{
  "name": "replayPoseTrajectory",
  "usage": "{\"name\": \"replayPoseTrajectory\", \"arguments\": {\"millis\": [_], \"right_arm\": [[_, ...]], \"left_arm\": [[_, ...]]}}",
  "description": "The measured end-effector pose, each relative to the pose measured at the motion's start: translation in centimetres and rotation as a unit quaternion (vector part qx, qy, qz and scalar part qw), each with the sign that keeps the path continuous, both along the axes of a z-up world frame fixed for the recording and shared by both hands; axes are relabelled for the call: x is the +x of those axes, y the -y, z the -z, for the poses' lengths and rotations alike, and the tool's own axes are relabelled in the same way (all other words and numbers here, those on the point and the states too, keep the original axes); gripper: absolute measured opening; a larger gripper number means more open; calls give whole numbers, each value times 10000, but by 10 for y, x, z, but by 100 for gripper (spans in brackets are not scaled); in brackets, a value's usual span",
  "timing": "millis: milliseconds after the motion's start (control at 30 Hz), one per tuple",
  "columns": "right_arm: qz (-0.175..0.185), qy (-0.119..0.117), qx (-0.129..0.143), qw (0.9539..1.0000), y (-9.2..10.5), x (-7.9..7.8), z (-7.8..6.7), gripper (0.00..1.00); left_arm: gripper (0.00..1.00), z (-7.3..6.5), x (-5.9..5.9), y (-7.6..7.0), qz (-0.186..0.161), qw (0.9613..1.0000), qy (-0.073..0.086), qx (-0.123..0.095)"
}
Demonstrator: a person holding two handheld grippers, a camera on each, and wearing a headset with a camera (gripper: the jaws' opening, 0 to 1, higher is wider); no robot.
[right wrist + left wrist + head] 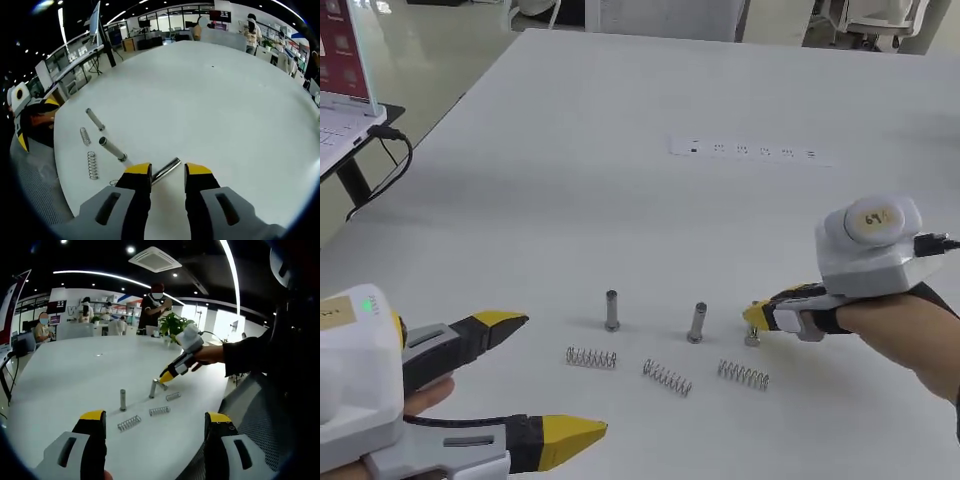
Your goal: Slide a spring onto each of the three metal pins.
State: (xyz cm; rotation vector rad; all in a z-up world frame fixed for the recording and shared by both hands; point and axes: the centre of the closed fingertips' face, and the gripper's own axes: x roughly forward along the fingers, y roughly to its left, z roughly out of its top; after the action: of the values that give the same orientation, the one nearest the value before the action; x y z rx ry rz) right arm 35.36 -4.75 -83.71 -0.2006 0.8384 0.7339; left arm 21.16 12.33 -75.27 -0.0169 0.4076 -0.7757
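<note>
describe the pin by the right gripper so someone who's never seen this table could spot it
On the white table, three short metal pins sit in a row behind three loose springs. Take the right-end pin, at the yellow tips of the right gripper. The middle pin and left pin stand alone, with no gripper by them.

White table (620,200), inset socket strip (750,150); laptop (335,100) on side stand; glossy floor (430,50); ceiling strip lights (100,273), vent (155,259).

Table (620,120) — pins (612,310), springs (667,377), power strip (752,150).
</note>
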Motion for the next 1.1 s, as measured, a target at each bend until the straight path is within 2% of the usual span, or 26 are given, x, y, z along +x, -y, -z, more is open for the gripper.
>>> {"name": "replayPoseTrajectory", "arguments": {"millis": [233, 500, 800, 1100], "right_arm": [[147, -85, -63, 9998, -3, 1, 5, 22], [276, -191, -255, 9991, -4, 3, 11, 20], [97, -143, -550, 9983, -4, 4, 15, 18], [-45, -162, -703, 9974, 1, 6, 17, 13]], "left_arm": [[77, 1, 0, 0, 8, 10000, -4, 13], [77, 2, 0, -2, -1, 10000, -8, 3], [76, 2, 0, -4, -18, 10000, -14, -10], [76, 3, 0, -5, -31, 10000, -25, -9]]}}
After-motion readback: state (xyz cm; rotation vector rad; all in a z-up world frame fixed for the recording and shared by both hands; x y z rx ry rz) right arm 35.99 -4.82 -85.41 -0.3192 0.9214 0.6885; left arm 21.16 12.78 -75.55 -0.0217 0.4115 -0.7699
